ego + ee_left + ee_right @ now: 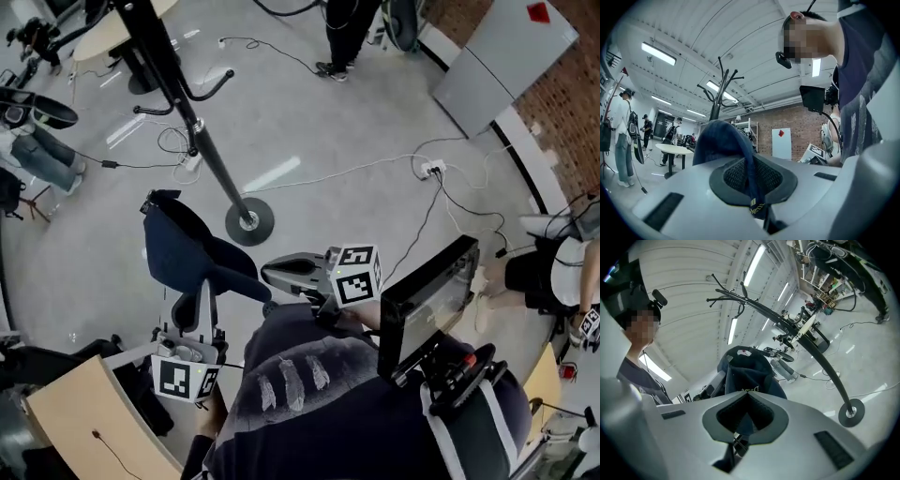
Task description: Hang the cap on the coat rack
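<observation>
Left hand-held gripper (pixel 757 208) tight on cap (pixel 723 140) strap: left gripper view only.

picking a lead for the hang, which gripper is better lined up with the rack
Probably left. Both hold the cap, but the left gripper faces the coat rack squarely; the right gripper sees it aside.

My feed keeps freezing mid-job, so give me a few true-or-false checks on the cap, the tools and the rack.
The cap already hangs on the rack. False: it is held apart from the rack.
The left tool is shut on the cap. True.
The right tool is empty. False: it grips the cap too.
The rack stands on its round base on the floor. True.
</observation>
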Demonstrator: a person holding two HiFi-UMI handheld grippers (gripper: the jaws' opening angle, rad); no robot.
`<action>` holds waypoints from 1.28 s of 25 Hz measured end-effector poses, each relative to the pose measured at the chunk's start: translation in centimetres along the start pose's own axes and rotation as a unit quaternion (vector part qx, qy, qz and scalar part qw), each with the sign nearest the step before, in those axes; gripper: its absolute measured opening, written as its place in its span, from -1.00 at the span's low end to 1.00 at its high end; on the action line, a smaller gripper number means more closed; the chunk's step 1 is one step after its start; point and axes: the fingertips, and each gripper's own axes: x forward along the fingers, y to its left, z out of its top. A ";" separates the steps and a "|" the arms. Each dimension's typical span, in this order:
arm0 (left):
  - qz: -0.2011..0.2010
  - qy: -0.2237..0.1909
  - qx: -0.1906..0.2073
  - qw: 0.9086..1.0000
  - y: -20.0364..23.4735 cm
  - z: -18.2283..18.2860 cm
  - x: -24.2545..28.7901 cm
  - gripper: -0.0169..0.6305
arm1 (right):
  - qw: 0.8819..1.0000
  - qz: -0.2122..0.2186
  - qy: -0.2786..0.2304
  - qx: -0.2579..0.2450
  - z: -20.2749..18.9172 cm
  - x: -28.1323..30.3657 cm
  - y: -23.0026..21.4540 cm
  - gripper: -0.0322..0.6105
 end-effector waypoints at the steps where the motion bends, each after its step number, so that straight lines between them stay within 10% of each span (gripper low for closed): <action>1: 0.001 0.000 0.002 1.000 0.5 -0.1 -0.2 -0.88 | 1.000 0.001 0.000 0.000 -0.1 0.4 -0.2 -0.89; 32: 0.137 -0.009 0.029 0.990 6.3 1.9 8.5 -0.88 | 0.999 0.043 0.013 0.018 9.1 -2.7 -9.1 -0.89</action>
